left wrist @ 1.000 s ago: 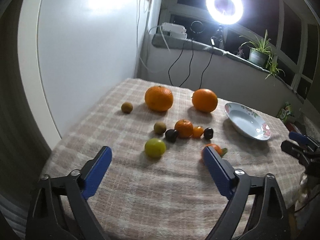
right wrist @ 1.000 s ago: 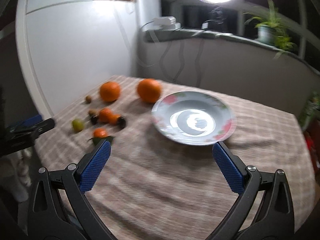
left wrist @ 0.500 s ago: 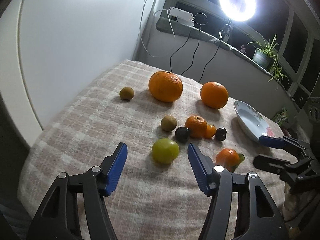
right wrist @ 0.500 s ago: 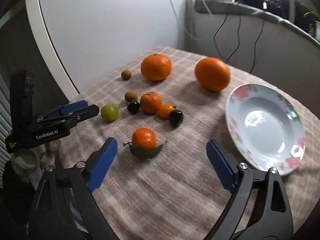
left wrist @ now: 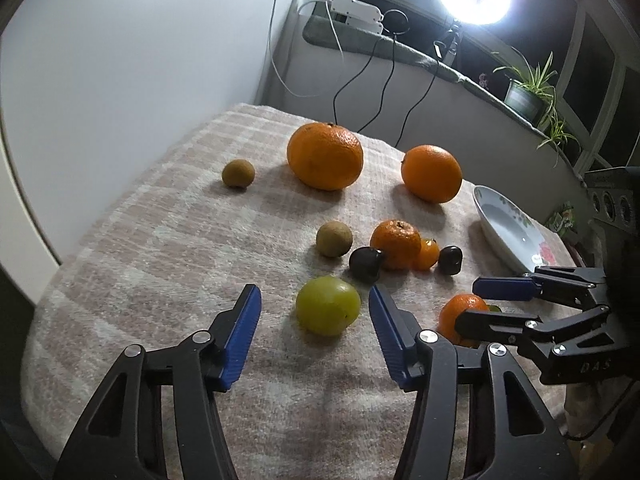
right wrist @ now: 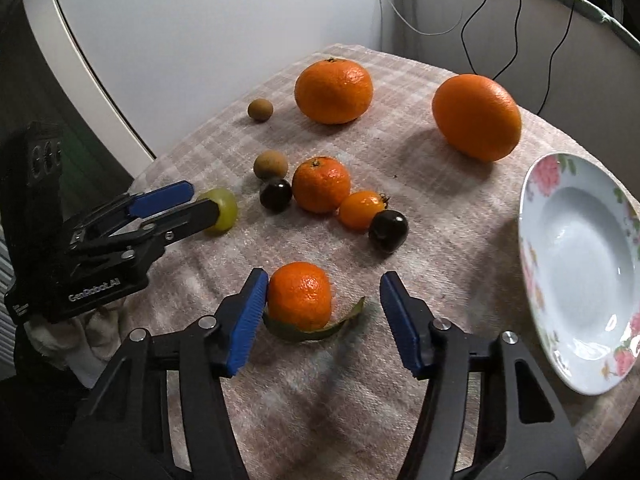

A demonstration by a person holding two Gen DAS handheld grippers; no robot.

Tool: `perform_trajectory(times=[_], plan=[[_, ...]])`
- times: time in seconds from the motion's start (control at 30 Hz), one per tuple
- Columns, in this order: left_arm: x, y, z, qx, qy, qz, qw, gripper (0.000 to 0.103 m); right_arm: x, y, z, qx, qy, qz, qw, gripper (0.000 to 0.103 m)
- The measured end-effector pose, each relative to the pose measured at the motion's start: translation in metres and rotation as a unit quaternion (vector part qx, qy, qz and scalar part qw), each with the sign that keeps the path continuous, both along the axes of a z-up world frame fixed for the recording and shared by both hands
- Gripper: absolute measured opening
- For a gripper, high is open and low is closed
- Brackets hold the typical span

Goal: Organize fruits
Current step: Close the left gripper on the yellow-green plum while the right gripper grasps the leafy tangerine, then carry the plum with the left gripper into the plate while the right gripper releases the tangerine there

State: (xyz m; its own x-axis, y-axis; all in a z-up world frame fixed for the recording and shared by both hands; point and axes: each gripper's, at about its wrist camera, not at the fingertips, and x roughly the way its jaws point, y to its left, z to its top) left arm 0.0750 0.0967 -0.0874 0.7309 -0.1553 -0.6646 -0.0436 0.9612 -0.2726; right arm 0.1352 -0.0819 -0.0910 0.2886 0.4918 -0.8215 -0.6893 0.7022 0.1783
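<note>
A yellow-green round fruit lies on the checked cloth between the blue pads of my left gripper. The jaws are closing, and a gap still shows on each side. My right gripper straddles a small mandarin resting on a green leaf. Its jaws are closing too: the left pad is at the peel, the right pad stands well clear. The white flowered plate lies at the right with nothing in it.
Two large oranges sit at the back. In the middle are a mandarin, a tiny orange fruit, two dark fruits and two brown ones. The wall and the table edge are on the left.
Both grippers came down and forward onto the fruits. The left narrowed around the green fruit. The right swung left from the plate to the leafy mandarin and narrowed.
</note>
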Motion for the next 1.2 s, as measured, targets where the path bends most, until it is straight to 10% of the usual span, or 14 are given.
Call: perform_trajectory(times=[0.4, 1.2], plan=[[0.006, -0.005, -0.007, -0.005, 0.007, -0.018, 0.9998, 0.032, 0.001, 0.004, -0.006, 0.023, 0.045, 0.023, 0.998, 0.037], [0.016, -0.052, 0.030, -0.009, -0.040, -0.065, 0.9970, 0.030, 0.028, -0.099, 0.041, 0.088, 0.001, -0.082, 0.993, 0.037]])
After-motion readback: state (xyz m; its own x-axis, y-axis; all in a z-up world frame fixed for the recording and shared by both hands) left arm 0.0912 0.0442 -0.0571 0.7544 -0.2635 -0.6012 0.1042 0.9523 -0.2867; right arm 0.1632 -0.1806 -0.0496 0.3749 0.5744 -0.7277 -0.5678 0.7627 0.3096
